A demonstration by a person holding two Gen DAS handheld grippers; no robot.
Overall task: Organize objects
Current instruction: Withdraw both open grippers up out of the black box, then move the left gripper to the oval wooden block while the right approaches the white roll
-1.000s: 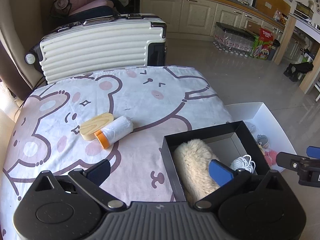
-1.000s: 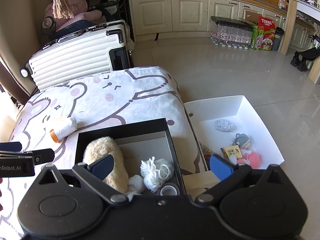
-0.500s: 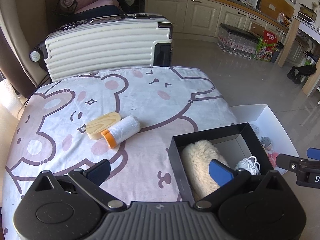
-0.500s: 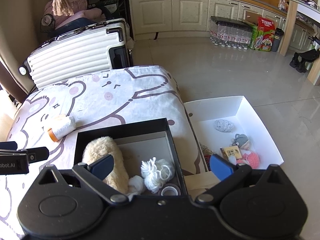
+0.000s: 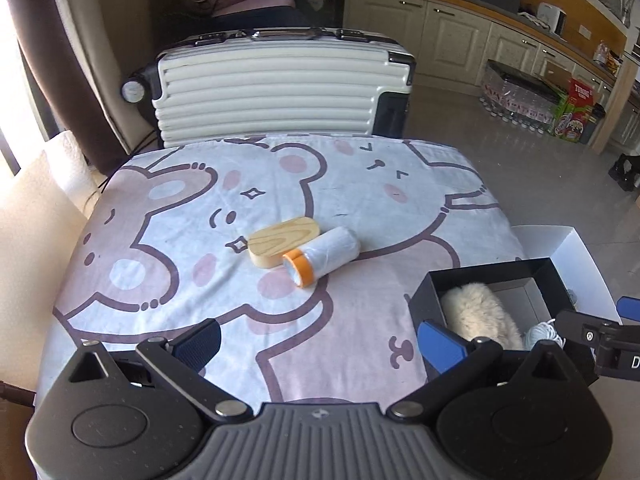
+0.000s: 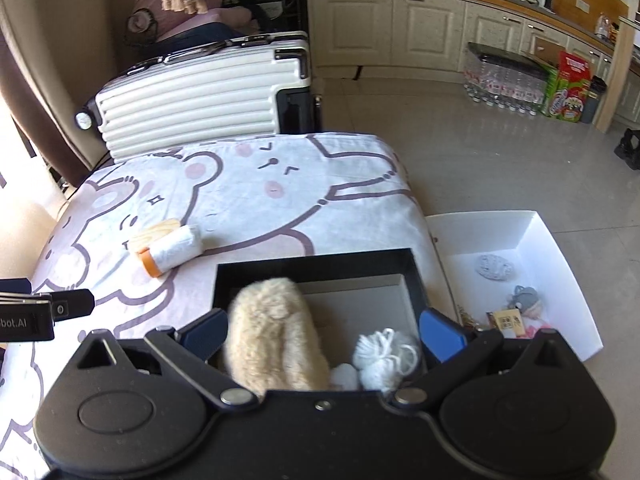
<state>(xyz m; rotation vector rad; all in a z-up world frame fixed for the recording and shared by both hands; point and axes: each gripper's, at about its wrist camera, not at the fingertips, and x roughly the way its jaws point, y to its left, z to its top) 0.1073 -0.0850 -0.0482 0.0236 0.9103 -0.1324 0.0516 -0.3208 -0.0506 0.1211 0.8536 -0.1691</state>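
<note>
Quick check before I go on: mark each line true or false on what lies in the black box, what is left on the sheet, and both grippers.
1. The fluffy toy lies in the black box. True.
2. The left gripper holds the roll. False: it is open and empty.
3. The roll touches the wooden block. True.
4. The right gripper is shut. False: it is open.
5. The white box sits on the sheet. False: on the floor.

A roll [image 5: 324, 255] lay on the bed [image 5: 360, 200], touching a wooden block [image 5: 282, 240] just behind it. To their right, at the bed's edge, stood a box [image 6: 316, 268] holding a furry toy [image 6: 272, 344] on the left and a ball of yarn [image 6: 384, 356] on the right. A tray [image 6: 532, 232] sat on the floor right of the bed; a suitcase [image 5: 276, 88] stood behind the bed.
</note>
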